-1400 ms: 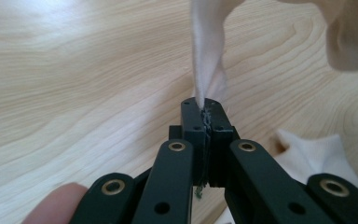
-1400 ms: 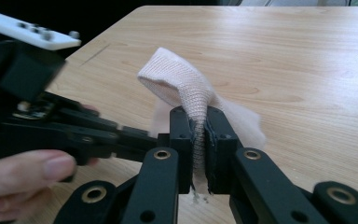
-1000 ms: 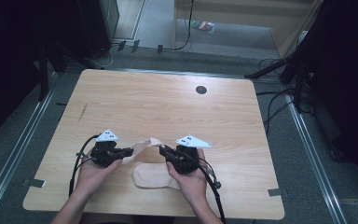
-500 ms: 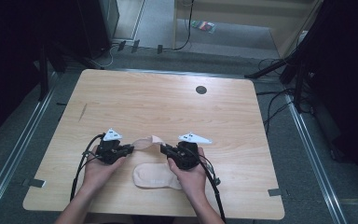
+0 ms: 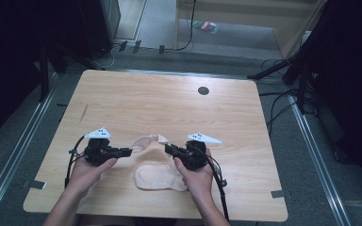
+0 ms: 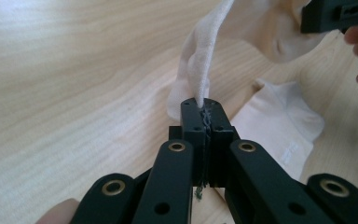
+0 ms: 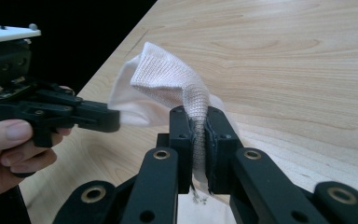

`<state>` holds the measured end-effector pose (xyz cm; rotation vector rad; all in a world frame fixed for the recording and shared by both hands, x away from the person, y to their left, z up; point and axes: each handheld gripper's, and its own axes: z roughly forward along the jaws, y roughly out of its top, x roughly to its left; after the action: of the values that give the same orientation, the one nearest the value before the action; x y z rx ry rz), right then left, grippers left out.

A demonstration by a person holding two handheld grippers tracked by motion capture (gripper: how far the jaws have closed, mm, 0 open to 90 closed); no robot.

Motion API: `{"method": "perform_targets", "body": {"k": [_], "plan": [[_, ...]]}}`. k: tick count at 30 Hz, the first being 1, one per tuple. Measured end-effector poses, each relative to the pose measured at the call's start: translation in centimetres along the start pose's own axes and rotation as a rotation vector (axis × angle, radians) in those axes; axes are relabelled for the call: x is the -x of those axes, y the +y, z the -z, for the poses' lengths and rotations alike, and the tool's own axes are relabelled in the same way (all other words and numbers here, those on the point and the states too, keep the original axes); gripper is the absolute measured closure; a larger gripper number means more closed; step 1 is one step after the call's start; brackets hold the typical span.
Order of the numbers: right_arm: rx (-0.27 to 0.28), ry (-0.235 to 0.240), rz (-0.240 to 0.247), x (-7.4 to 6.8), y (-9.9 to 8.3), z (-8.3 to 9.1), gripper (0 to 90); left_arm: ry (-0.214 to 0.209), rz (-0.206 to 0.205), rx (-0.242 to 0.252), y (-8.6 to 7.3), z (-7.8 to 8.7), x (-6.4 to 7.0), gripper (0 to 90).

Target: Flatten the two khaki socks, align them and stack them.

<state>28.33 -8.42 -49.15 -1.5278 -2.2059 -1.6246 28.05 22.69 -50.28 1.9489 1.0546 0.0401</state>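
Two pale cream knit socks on a light wood-grain table (image 5: 160, 103). One sock (image 5: 160, 178) lies flat near the front edge, smooth and rounded at the toe, between the two hands. The held sock (image 5: 148, 141) is ribbed, soft and slack, strung between the two grippers just above the flat one, sagging in a shallow arc.

Left gripper (image 5: 128, 152): black jaws closed on one end of the held sock; in the left gripper view the fabric rises from between the pads as a thin folded edge (image 6: 200, 70). Right gripper (image 5: 168, 149): jaws closed on the other end; in the right gripper view the coarse rib knit folds over the tips and a short tail hangs below the pads (image 7: 196, 121). A white three-cornered plate sits on each gripper. A dark round hole (image 5: 203, 90) sits in the far part of the table.

Versus 0.5 s ago: the grippers are slightly farther apart, and the held sock is drawn out longer. The flat sock has not moved.
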Motion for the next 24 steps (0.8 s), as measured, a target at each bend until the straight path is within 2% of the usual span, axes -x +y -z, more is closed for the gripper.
{"method": "perform_targets", "body": {"k": [2,3,5,6,10,11,13,16,17,19,21,22,24], "plan": [[-0.005,0.013,-0.035,0.6,0.2,-0.4,83.5,0.027,0.009,0.001,0.3,-0.3,-0.2,89.8],[-0.011,0.016,-0.059,0.9,0.3,-0.7,83.5,0.027,0.031,-0.009,0.6,-1.0,-0.6,89.7],[-0.029,0.015,-0.107,1.9,0.5,-1.4,83.5,0.03,0.043,-0.019,0.9,-1.5,-1.0,89.5],[-0.029,0.015,-0.107,1.9,0.5,-1.4,83.5,0.022,0.055,-0.03,1.2,-2.0,-1.3,89.5],[-0.033,-0.026,-0.184,3.9,0.7,-2.5,83.2,0.058,0.095,-0.025,2.6,-3.2,-2.2,84.9],[-0.037,-0.036,-0.187,4.2,0.7,-2.7,83.0,0.07,0.101,-0.015,2.9,-3.5,-2.5,83.6],[-0.047,-0.063,-0.186,4.9,0.8,-3.1,82.0,0.113,0.105,0.016,3.1,-4.0,-2.9,73.7],[-0.034,-0.121,-0.178,5.6,0.9,-3.3,80.0,0.2,0.122,0.06,3.0,-4.3,-3.3,58.8],[-0.02,-0.135,-0.167,5.8,1.0,-3.3,79.4,0.215,0.133,0.082,2.8,-4.2,-3.3,56.3],[-0.008,-0.161,-0.141,6.1,1.0,-3.3,77.3,0.228,0.152,0.126,2.4,-3.9,-3.4,55.4],[0.004,-0.19,-0.12,6.4,1.0,-3.3,74.9,0.23,0.156,0.144,2.1,-3.7,-3.6,53.6],[0.004,-0.19,-0.12,6.4,1.0,-3.3,74.9,0.215,0.157,0.143,2.0,-3.8,-3.6,53.6],[0.015,-0.203,-0.122,6.6,1.1,-3.2,74.9,0.162,0.121,0.13,1.8,-4.2,-3.4,50.6]]}}
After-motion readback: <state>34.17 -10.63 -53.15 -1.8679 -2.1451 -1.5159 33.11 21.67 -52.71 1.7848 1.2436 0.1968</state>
